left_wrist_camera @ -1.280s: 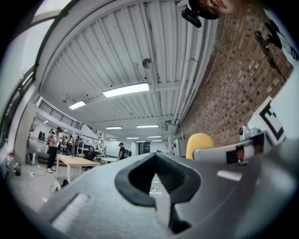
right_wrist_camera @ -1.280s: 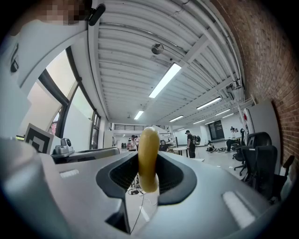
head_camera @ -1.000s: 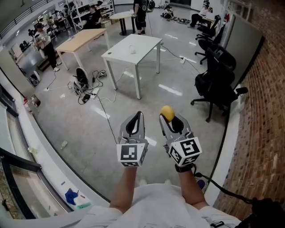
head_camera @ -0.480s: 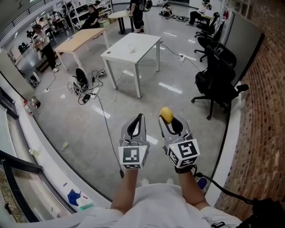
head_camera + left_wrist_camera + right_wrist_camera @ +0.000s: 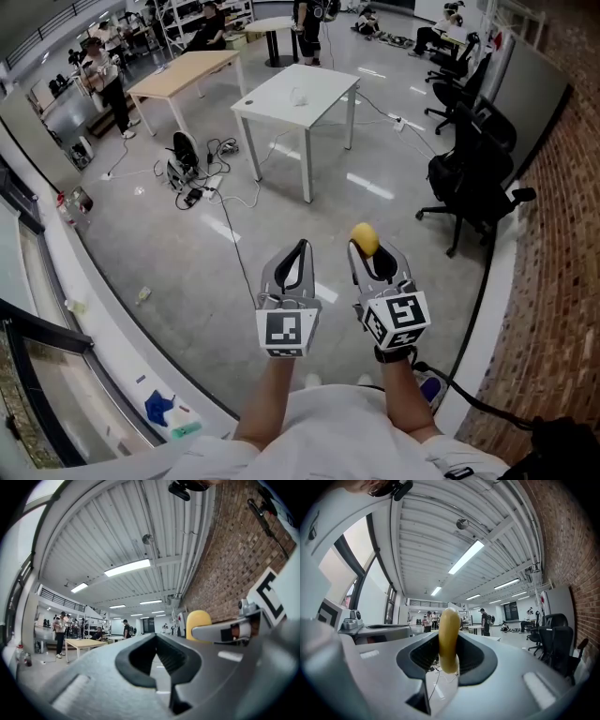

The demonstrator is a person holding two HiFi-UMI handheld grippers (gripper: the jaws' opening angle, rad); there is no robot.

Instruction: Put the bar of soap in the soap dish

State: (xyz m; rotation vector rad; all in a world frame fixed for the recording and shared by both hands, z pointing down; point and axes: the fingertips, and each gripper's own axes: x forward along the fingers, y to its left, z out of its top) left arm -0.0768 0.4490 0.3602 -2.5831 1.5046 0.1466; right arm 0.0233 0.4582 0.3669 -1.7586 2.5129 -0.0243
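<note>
**Soap clamped in the right gripper, white table well ahead**

We hold 2 grippers side by side over grey floor (image 5: 141, 234). Well ahead stands a white table (image 5: 319, 108) carrying a pale object (image 5: 298, 97) too small to identify. A wooden table (image 5: 185, 73) stands beyond it on the left, and black office chairs (image 5: 473, 173) line the brick wall (image 5: 553, 234) on the right. Between us and the white table lie a tangle of cables (image 5: 202, 178) and a single cable (image 5: 234, 248) trailing toward us.

The right gripper (image 5: 368, 251) is clamped on the yellow bar of soap (image 5: 449, 639), which sits at the jaw tips. In the right gripper view we see it edge-on, with its long axis upright, across the line of the jaws. Its top end rises above them.

The left gripper (image 5: 299, 247) has its jaws together with nothing between them.
</note>
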